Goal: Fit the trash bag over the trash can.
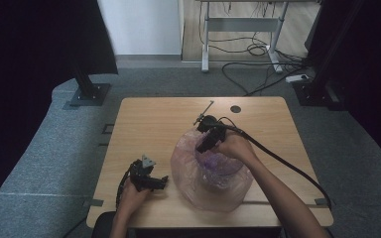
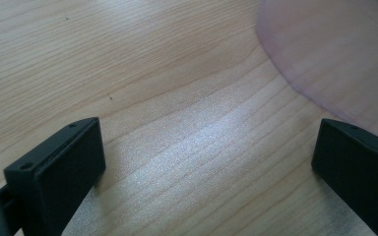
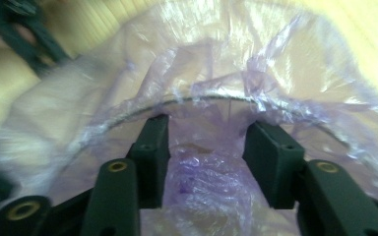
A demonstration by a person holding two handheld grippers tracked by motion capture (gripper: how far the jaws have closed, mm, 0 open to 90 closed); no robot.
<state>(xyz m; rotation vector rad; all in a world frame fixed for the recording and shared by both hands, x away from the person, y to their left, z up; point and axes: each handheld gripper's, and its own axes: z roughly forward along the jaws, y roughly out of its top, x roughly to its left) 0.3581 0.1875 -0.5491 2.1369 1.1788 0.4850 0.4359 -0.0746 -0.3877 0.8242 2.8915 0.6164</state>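
The plastic bag [image 1: 211, 171], thin and purple-tinted, sits over a round container at the 5 o'clock part of the surface [image 1: 149, 124]. The right claw [image 1: 202, 145] works at the bag's 11 o'clock rim; its jaws stand partly apart with crumpled film between them, not yet pinched. The left claw [image 1: 162, 181] rests wide apart at 9 o'clock of the bag, holding nothing.

Risks, as judged: the film may tear or slip, and the unbraced container may shift under a pull.

Left gripper [image 1: 151, 179] low, jaws wide apart, right gripper [image 1: 204, 141] tilted down, jaws parted
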